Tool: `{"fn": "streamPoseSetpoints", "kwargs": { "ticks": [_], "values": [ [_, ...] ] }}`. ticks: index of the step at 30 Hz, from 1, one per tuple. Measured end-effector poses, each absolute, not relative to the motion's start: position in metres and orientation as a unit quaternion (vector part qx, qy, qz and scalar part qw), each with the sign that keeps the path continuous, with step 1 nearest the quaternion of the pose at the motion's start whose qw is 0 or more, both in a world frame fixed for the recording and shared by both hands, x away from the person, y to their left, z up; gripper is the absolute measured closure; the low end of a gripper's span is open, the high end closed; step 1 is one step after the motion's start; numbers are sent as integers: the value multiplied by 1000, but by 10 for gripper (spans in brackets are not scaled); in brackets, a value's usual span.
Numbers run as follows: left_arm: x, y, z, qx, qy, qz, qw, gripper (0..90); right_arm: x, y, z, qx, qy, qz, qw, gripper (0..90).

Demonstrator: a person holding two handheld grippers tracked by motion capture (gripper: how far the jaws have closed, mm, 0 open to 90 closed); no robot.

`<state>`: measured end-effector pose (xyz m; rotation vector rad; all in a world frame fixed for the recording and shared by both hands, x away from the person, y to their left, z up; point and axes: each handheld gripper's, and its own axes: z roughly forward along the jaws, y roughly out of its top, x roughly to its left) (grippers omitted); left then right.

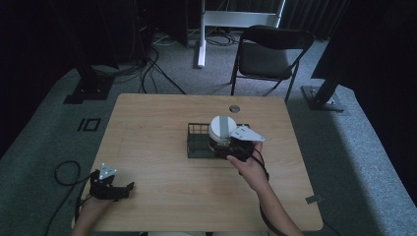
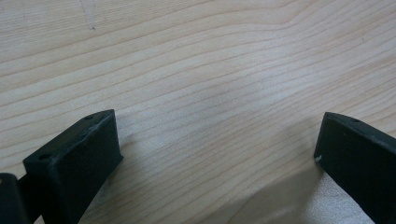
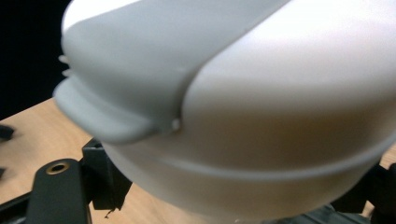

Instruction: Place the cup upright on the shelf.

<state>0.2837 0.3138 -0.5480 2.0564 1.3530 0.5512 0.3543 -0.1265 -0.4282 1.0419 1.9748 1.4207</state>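
So the right gripper (image 1: pixel 227 147) is over the right half of the black wire basket (image 1: pixel 196 143) mid-table, and it looks clamped on a round white container (image 1: pixel 221 129) with a grey strap-style lid band. In the high view the container sits at the basket's right end, with the gripper's grey plate just right of it. From the right gripper view the container (image 3: pixel 261 116) is huge and blurry up close, with the grey band's tab sticking out to the left, and a bit of black basket frame (image 3: pixel 100 175) under it. The jaw tips are hidden behind the container, so the grip is my read from how snug it sits; whether it's touching the basket floor, I can't tell.

The left gripper (image 1: pixel 115 189) is parked at the near left corner of the table (image 1: pixel 147 128), well apart from the basket. Its own view shows the 2 jaws spread wide with nothing but bare wood (image 2: pixel 210 93) between them, so fully released.
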Motion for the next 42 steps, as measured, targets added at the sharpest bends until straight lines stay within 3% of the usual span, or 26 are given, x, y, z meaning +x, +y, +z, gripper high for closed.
{"fn": "streamPoseSetpoints", "kwargs": {
  "ticks": [19,42],
  "values": [
    [284,314,-548,777,511,208,304,5,394,-121,-433,461,695,464,299,184],
    [284,314,-548,777,511,208,304,5,413,-101,-464,509,712,411,257,184]
  ]
}}
